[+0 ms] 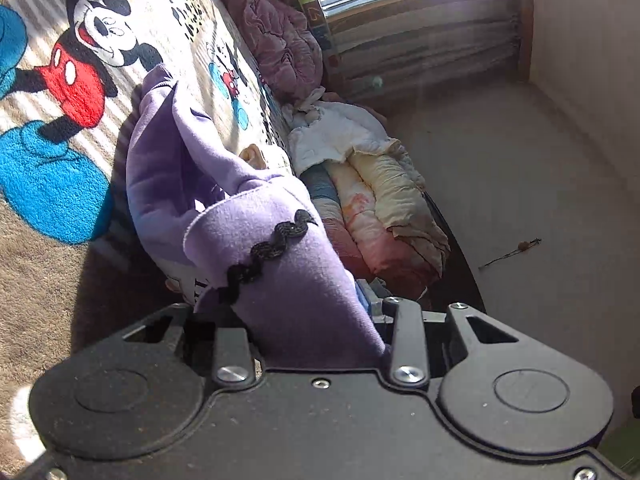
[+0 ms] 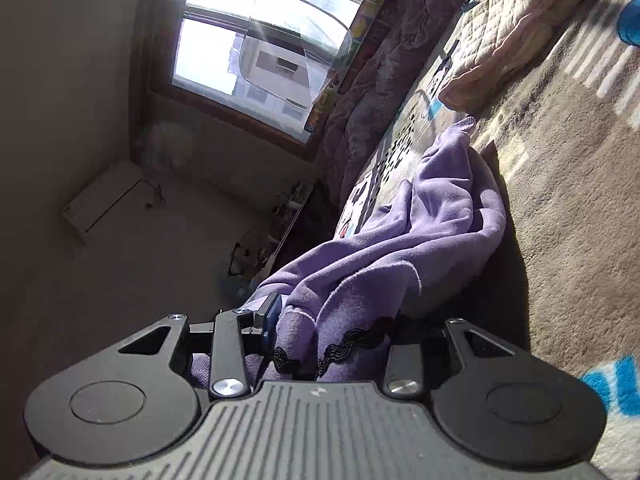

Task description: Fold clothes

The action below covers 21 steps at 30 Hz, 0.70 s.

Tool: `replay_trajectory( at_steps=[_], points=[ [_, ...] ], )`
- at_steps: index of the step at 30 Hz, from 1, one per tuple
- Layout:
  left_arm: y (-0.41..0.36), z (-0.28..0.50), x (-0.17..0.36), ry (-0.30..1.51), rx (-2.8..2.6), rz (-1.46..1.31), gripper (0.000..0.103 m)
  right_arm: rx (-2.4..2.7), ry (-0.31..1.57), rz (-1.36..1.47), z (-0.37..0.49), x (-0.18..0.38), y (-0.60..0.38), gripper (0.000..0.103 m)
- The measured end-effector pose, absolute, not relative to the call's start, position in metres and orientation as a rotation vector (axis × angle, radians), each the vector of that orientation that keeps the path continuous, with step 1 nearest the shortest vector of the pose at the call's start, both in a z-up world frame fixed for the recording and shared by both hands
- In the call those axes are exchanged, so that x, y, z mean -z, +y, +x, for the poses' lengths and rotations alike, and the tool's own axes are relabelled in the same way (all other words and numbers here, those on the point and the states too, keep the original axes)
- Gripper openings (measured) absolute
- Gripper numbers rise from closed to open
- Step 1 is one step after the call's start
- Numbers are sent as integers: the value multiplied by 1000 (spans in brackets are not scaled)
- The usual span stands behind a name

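Gripping purple garment (image 1: 280, 264) | left hand-held gripper (image 1: 308, 320) and right hand-held gripper (image 2: 336, 344) clenched on its trimmed edge | long axis ran away toward window (image 2: 256, 40) over rug (image 2: 560, 200)

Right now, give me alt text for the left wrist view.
The left tongs are shut on a purple garment with black wavy trim, lifting it over a cartoon-mouse rug. Rolled bedding lies beyond.

Purple garment (image 1: 280, 280), black zigzag trim (image 1: 272, 248)

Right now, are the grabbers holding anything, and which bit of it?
Yes. Both hold the purple top: the left gripper and the right gripper each pinch its edge with the black wavy trim.
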<state>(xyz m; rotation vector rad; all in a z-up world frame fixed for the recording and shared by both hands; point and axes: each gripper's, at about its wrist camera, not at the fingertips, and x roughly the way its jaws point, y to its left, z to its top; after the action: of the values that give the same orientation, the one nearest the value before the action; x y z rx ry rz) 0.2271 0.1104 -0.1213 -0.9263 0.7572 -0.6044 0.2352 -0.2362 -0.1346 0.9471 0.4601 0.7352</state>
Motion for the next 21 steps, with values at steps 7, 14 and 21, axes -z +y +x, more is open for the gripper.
replay_trajectory(
  at_steps=[7, 14, 21],
  points=[
    [116, 156, 177, 811, 540, -850, 38, -633, 662, 732, 170, 176, -245, 45],
    [106, 149, 167, 802, 479, -885, 22, -550, 707, 987, 151, 187, -253, 59],
    [109, 116, 175, 841, 402, -799, 25, -462, 752, 1088, 129, 198, -263, 32]
  ],
)
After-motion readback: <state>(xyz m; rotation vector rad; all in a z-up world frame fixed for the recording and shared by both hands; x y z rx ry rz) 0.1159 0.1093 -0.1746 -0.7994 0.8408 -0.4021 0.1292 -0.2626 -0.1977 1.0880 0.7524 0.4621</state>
